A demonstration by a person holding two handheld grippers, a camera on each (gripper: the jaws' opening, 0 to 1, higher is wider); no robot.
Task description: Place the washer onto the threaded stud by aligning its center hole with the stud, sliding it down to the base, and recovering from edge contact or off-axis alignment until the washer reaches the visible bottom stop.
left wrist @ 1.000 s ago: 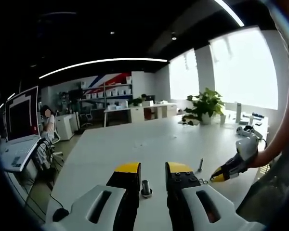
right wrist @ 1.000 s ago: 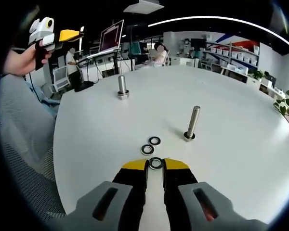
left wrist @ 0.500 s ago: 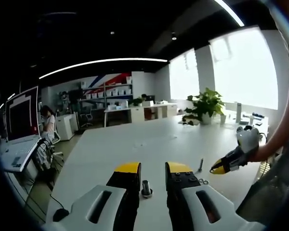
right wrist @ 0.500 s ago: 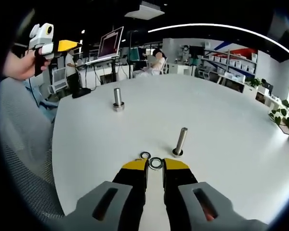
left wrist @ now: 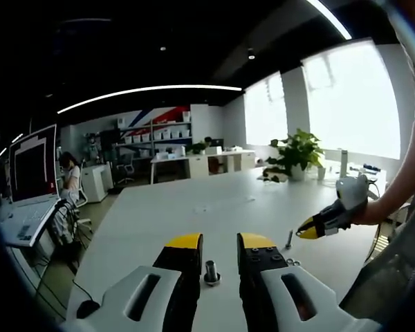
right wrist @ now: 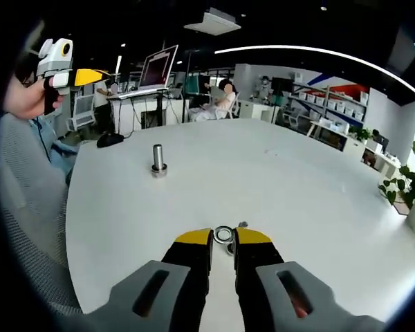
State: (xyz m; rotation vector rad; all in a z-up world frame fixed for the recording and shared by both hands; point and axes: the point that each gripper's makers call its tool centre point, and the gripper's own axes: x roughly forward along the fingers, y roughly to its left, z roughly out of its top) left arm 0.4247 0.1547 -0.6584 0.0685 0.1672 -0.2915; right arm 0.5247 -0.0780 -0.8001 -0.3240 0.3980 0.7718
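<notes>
Wide bare worktop (right wrist: 318, 200) beyond both studs. Short stud (left wrist: 211, 271) upright between left gripper (left wrist: 219, 243) jaws. Second stud's (right wrist: 243, 225) top just past right gripper (right wrist: 223, 237), close ahead.

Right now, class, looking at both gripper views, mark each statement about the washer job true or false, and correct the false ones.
1. The right tool holds a washer between its yellow tips. True.
2. The washer already sits at the base of the short stud. False: it is pinched in the right tool, up off the white table, apart from that stud.
3. The left tool is shut on a stud. False: its jaws stand apart, and the short stud shows in the gap, standing on the table.
4. In the left gripper view, a slim stud stands below the right tool's yellow tip. True.
5. A potted plant stands on the table's far side. True.
</notes>
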